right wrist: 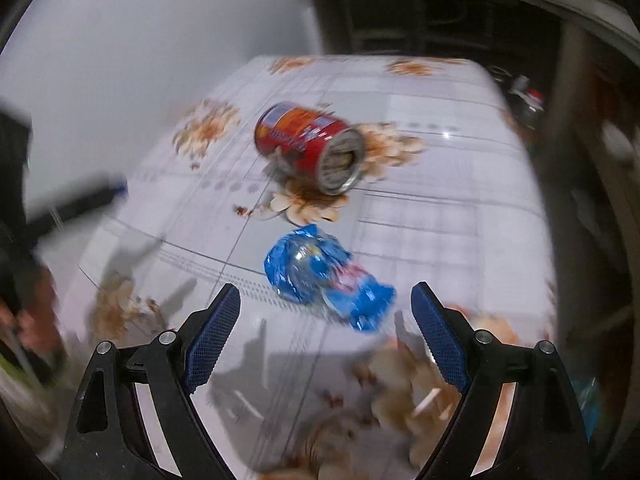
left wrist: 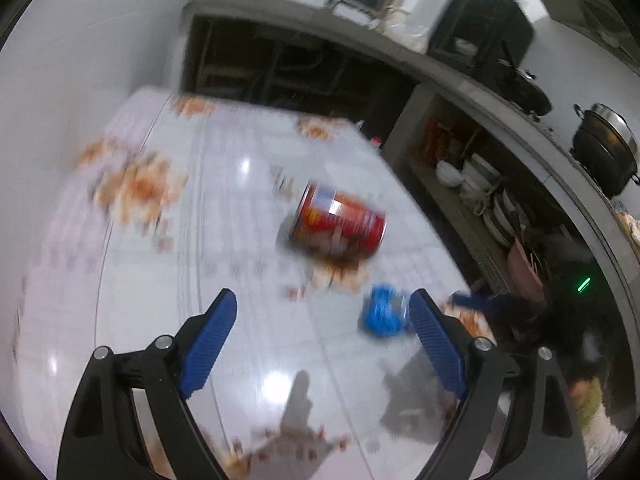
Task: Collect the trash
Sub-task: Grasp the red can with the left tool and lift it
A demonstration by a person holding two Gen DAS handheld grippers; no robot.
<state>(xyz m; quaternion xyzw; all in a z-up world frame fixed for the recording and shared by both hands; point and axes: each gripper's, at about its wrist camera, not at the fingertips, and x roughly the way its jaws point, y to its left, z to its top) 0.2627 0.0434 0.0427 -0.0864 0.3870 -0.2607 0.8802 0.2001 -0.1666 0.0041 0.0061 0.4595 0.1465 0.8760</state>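
A red drink can (left wrist: 338, 226) lies on its side on the floral tablecloth (left wrist: 168, 264). In the right wrist view the red can (right wrist: 308, 146) shows its open end toward me. A crumpled blue wrapper (right wrist: 326, 280) lies nearer, just ahead of my right gripper (right wrist: 325, 300), which is open and holds nothing. My left gripper (left wrist: 323, 304) is open too, above bare cloth, with the blue wrapper (left wrist: 384, 316) just inside its right finger. The other gripper's blurred dark finger (right wrist: 76, 204) shows at the left of the right wrist view.
The table (right wrist: 460, 216) stands against a white wall. Beyond it, a concrete counter (left wrist: 472, 84) carries pots and a black appliance (left wrist: 480, 28), with stacked dishes (left wrist: 480, 188) on shelves underneath. Small bottles (right wrist: 526, 100) stand past the table's far right edge. Both views are motion-blurred.
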